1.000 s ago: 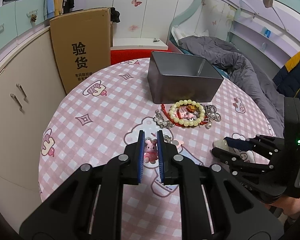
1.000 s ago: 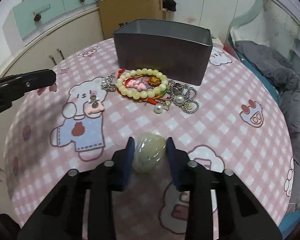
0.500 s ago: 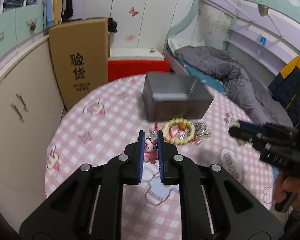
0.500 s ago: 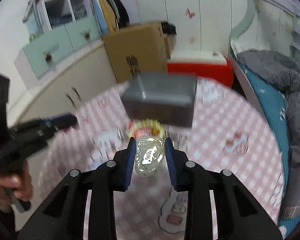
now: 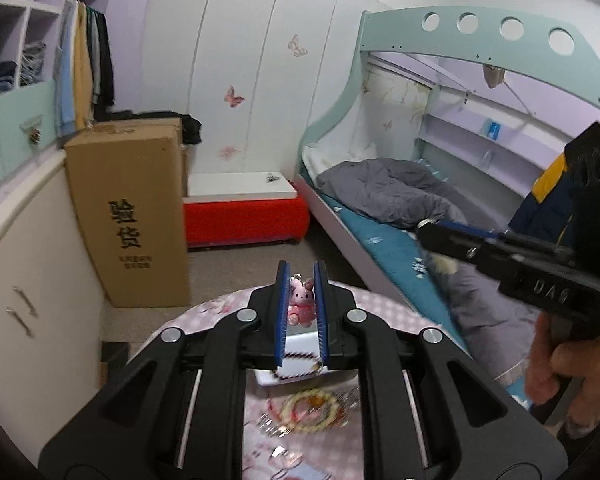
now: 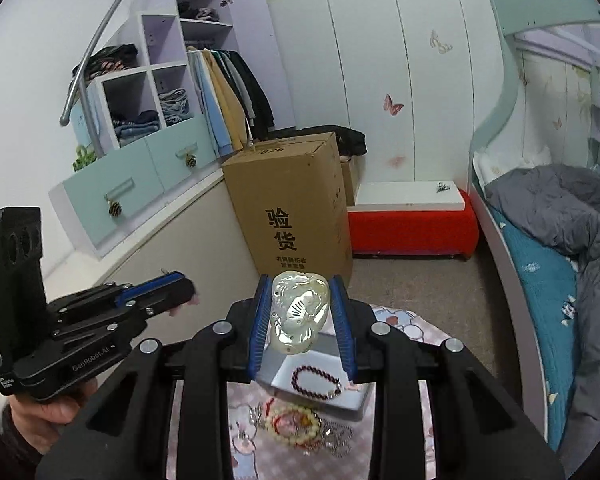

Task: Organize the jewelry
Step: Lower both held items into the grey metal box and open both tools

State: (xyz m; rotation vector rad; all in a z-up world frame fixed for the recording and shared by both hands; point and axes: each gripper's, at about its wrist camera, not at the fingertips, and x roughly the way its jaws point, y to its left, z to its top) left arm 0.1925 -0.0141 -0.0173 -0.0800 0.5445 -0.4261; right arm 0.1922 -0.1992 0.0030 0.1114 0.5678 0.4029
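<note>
**Two charms aloft over the jewelry tin**

Above a pink checked table (image 6: 412, 332), the left gripper (image 5: 301, 300) pinches a small pink bunny charm (image 5: 301, 307) between its blue pads, while the right gripper (image 6: 302, 316) is clamped on a pale carved pendant (image 6: 299, 314), gripped across its broad middle. Below them sits a grey tin (image 6: 320, 396), a dark bead bracelet (image 6: 317, 382) already inside; a cream bead bracelet (image 6: 296, 420) and tangled chains (image 6: 336, 438) lie on the cloth just in front of it. The bunny looks light and hard, with a little ring on top likely to swing; the side hold suits it. The pendant looks glossy, stiff and probably brittle, so it may slip or chip if dropped from height; lowering it close to the tin floor before release seems wise
</note>
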